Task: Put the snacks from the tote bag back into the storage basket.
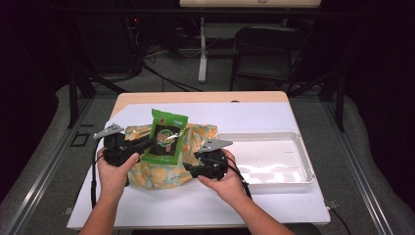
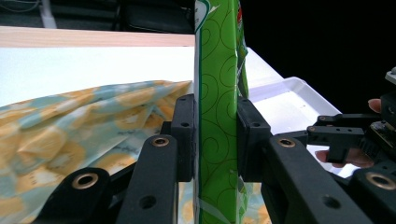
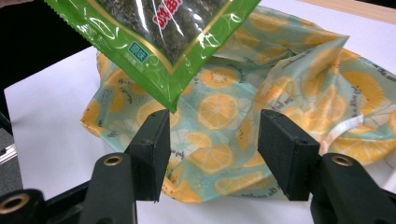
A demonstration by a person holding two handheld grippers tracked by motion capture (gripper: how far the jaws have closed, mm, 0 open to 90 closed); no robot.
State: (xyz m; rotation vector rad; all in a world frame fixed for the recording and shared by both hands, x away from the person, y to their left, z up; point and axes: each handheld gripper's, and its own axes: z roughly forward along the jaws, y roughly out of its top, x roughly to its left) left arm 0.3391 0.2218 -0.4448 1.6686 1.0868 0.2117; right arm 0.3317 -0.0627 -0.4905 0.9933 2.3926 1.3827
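Forearms enter from the bottom of the high view, each hand wrapped round a black tool. Farthest left, the left gripper (image 1: 147,143) has its jaws pressed together on the green snack packet (image 1: 166,136), pinching it at its left edge; its own view shows both pads clamped flat against the thin green film (image 2: 217,121), the packet standing edge-on between them. That firm side grip probably keeps the packet lifted clear so it can be steered rather than dragged.

Beneath and behind the packet lies the orange-print bag (image 1: 161,171), a soft fabric sack with citrus slices on pale blue, slumped on the white table cover (image 1: 147,210). The packet hangs above the bag, touching or just over its crumpled top; whether the bag's mouth is open I cannot tell.

Further right, the right gripper (image 1: 192,169) sits just beside the bag's near edge with its jaws spread wide and nothing between them (image 3: 212,154), seemingly poised to take hold of the cloth and steady it.

At the far right rests a white tray (image 1: 307,166), well apart from the packet.
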